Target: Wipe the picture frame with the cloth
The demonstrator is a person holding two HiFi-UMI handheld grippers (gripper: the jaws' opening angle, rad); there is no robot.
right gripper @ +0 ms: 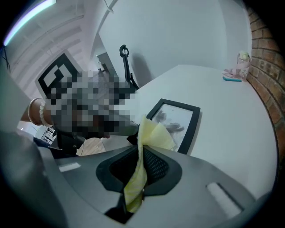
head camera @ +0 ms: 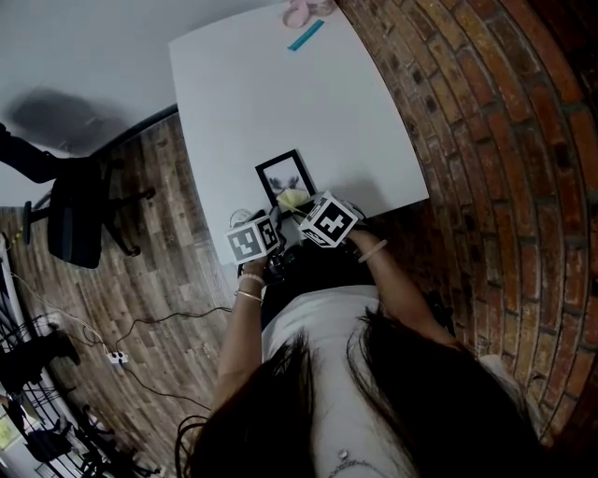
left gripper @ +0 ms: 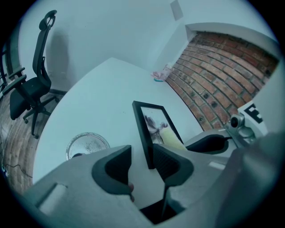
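Observation:
A black picture frame (head camera: pixel 285 176) with a grey print lies near the front edge of the white table (head camera: pixel 280 93). In the left gripper view its near edge (left gripper: pixel 147 138) sits between the jaws of my left gripper (left gripper: pixel 142 156), close to the right jaw. A strip of table shows on the frame's other side, so the jaws stand open. My right gripper (right gripper: pixel 139 167) is shut on a yellow cloth (right gripper: pixel 153 136), whose free end hangs over the frame's near end (right gripper: pixel 176 122). The cloth (head camera: pixel 291 198) also shows between both grippers in the head view.
A round glass dish (left gripper: pixel 87 144) sits on the table left of the frame. Pink and teal items (head camera: pixel 304 19) lie at the far edge. A brick wall (head camera: pixel 486 140) borders the right side. An office chair (head camera: pixel 79 219) stands on the wooden floor at the left.

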